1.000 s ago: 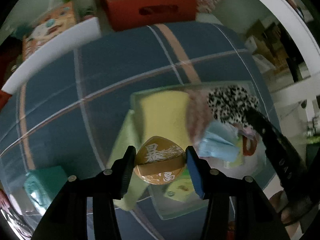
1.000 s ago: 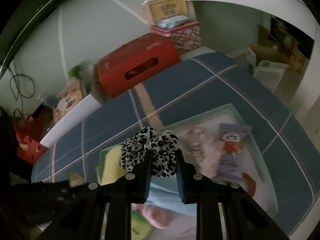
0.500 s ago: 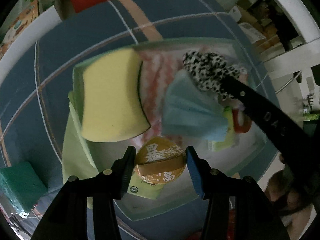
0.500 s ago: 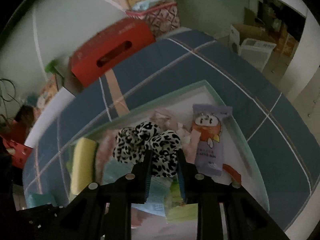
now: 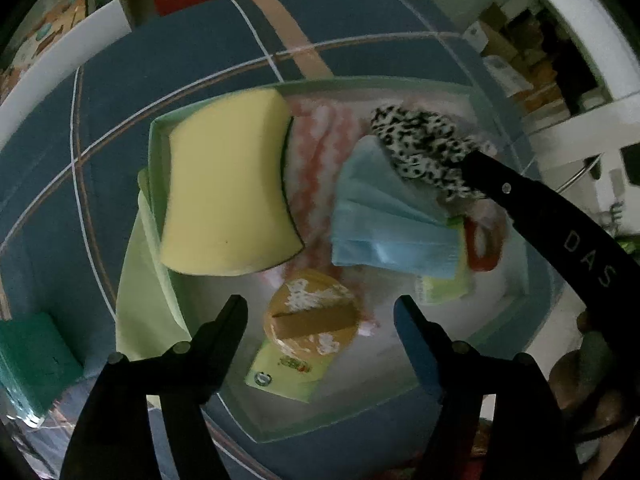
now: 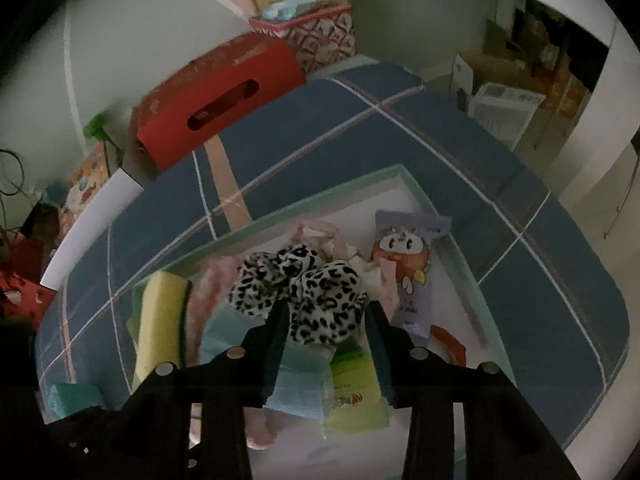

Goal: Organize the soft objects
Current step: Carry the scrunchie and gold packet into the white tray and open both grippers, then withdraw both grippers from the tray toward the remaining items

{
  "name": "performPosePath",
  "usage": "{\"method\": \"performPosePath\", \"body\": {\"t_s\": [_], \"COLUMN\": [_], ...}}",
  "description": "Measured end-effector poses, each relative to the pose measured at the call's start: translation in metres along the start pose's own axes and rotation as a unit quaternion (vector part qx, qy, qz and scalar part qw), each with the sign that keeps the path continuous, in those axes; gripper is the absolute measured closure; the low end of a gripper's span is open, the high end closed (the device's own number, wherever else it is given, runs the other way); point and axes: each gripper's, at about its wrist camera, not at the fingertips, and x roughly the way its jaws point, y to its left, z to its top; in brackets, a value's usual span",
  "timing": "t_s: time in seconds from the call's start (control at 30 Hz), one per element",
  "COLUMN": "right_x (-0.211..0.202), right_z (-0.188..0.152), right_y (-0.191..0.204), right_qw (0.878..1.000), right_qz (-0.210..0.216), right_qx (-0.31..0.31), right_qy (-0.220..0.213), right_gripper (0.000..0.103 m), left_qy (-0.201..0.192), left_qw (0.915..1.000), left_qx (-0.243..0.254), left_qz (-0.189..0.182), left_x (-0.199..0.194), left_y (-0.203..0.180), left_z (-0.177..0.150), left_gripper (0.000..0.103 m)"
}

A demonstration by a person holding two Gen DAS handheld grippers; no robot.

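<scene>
Since a second ago both jaws have just been opening | left wrist: left hand-held gripper (image 5: 320, 312) spread, gold pouch (image 5: 311, 323) released into tray (image 5: 160, 136) | right wrist: right hand-held gripper (image 6: 328, 320) parted, leopard scrunchie (image 6: 316, 296) between jaws, resting in tray, apparently let go | both items look delivered.

A lived-in home room: a blue plaid bedspread (image 6: 460, 140) with a red tissue box (image 6: 218, 96) at its far edge, cardboard boxes (image 6: 504, 80) stacked on the floor beyond.
</scene>
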Motion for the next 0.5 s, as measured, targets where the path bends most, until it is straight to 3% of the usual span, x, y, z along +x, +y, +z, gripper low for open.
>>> {"method": "performPosePath", "body": {"t_s": [0.1,0.17,0.33,0.5], "right_x": [-0.013,-0.019,-0.023,-0.014], "right_z": [0.002,0.002,0.004,0.001], "right_y": [0.003,0.004,0.012,0.025], "right_qw": [1.0,1.0,0.999,0.999], "right_qz": [-0.003,-0.004,-0.003,-0.004], "right_qx": [-0.004,-0.006,-0.017,-0.037], "right_qy": [-0.017,-0.025,-0.031,-0.017], "right_gripper": [0.051,0.05,0.05,0.05], "left_qy": [-0.025,-0.043,-0.065,-0.093], "left_qw": [0.9996,0.9991,0.9979,0.9942], "left_qx": [-0.006,-0.004,-0.005,-0.053], "left_qz": [-0.007,-0.003,0.003,-0.005], "left_x": [-0.014,-0.024,-0.04,-0.044], "left_y": [0.002,0.003,0.008,0.034], "left_z": [-0.01,-0.016,-0.024,-0.021], "left_gripper": [0.025,0.019,0.018,0.016]}}
